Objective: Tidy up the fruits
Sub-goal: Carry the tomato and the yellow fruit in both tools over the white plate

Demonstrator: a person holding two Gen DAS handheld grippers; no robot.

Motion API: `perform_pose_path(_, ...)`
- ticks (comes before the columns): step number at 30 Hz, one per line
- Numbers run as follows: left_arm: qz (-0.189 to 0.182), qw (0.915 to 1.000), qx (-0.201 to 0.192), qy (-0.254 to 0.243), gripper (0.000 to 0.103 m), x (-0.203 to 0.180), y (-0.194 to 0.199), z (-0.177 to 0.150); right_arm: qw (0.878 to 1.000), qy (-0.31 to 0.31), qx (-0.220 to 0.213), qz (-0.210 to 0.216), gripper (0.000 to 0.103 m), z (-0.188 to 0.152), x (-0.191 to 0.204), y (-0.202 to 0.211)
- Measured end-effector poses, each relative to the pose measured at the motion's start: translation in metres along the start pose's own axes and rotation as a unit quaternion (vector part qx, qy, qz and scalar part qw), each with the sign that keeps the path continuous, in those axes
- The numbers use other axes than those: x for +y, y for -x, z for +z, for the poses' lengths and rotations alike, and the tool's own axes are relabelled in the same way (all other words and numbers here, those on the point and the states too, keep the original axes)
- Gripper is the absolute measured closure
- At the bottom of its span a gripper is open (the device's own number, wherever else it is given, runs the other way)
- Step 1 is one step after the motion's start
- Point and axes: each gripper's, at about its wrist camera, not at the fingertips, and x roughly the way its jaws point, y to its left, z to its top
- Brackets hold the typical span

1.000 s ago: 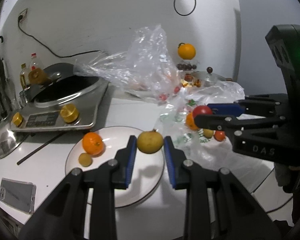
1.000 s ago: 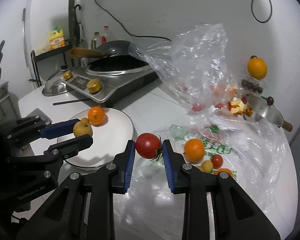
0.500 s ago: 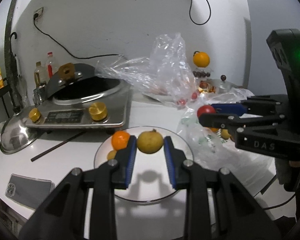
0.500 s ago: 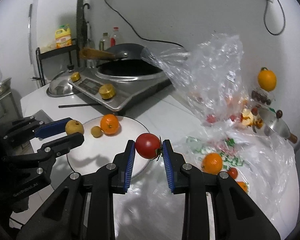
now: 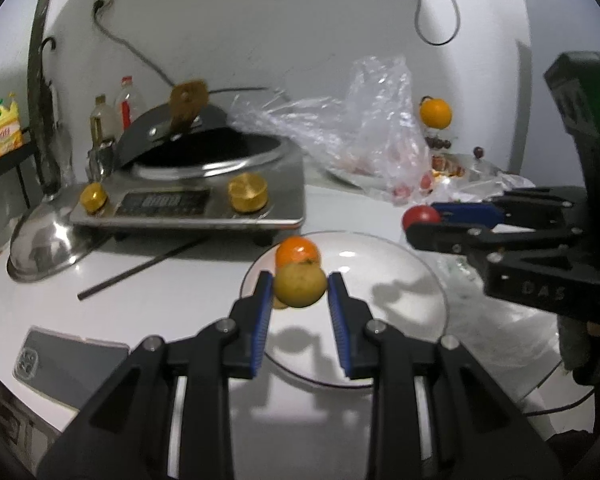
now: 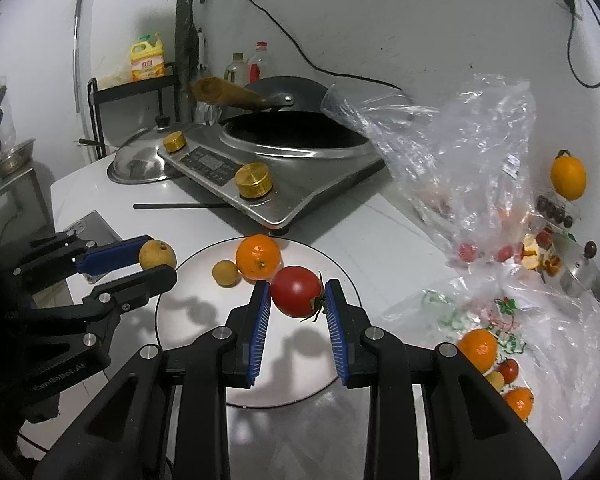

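My left gripper (image 5: 300, 294) is shut on a yellow-brown fruit (image 5: 300, 285) and holds it above the near left part of the white plate (image 5: 396, 264). It also shows in the right wrist view (image 6: 158, 262), left of the plate (image 6: 300, 376). My right gripper (image 6: 298, 300) is shut on a red tomato (image 6: 296, 291) above the plate; it shows in the left wrist view (image 5: 422, 224) at the plate's right. An orange (image 6: 258, 257) and a small yellow fruit (image 6: 225, 274) lie on the plate.
An induction cooker with a wok (image 6: 284, 160) stands behind the plate, a steel lid (image 5: 44, 240) to its left. A phone (image 5: 68, 360) lies near the table's front left. Plastic bags (image 6: 520, 332) with several more fruits lie at the right. A black stick (image 5: 140, 268) lies before the cooker.
Both grippers have moved left over the plate with their fruit still held. The plate now sits nearer and more central in both views.
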Motion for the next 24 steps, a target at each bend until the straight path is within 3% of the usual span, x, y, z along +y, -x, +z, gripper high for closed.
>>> perform_pose_path(24, -0.015, 0.9969, 0.073, 0.028, 0.074, 0.014, -0.053, -0.013, 0.999, -0.013, 0.043, 0.023, 0.073, 0.005, -0.005, -0.072)
